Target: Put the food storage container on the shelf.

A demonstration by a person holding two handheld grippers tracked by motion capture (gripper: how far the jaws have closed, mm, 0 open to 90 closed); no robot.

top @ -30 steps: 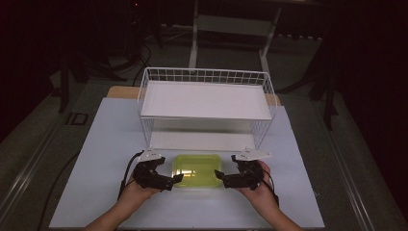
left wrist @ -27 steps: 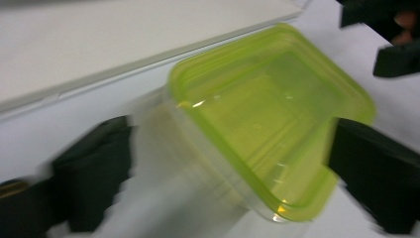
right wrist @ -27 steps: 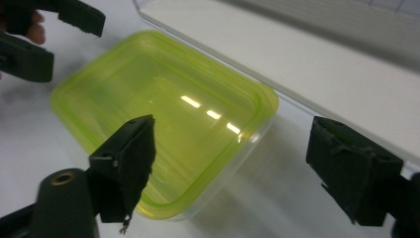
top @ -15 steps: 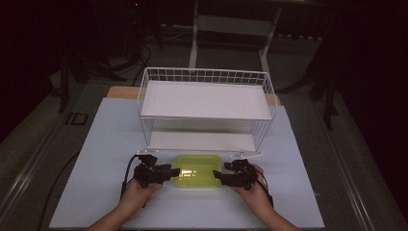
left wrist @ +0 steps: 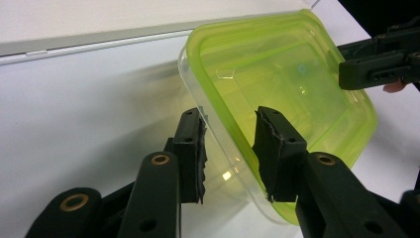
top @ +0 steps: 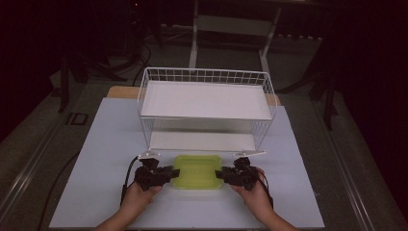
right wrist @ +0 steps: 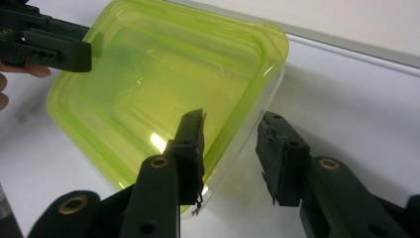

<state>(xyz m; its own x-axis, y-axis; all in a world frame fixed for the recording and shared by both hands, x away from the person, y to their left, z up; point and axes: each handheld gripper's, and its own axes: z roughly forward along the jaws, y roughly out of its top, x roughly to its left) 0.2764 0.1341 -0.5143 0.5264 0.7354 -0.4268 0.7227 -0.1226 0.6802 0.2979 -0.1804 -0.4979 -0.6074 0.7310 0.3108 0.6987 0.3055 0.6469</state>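
The green-lidded container lies near the table's front edge, before the wire rack. The left gripper and right gripper have just been closing, each straddling one end's rim; whether pads press I cannot tell.

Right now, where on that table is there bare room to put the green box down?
The white table top is bare left of the wire rack and right of it, and along the near edge. It is crowded at the rack's foot, where both grippers straddle the green box.
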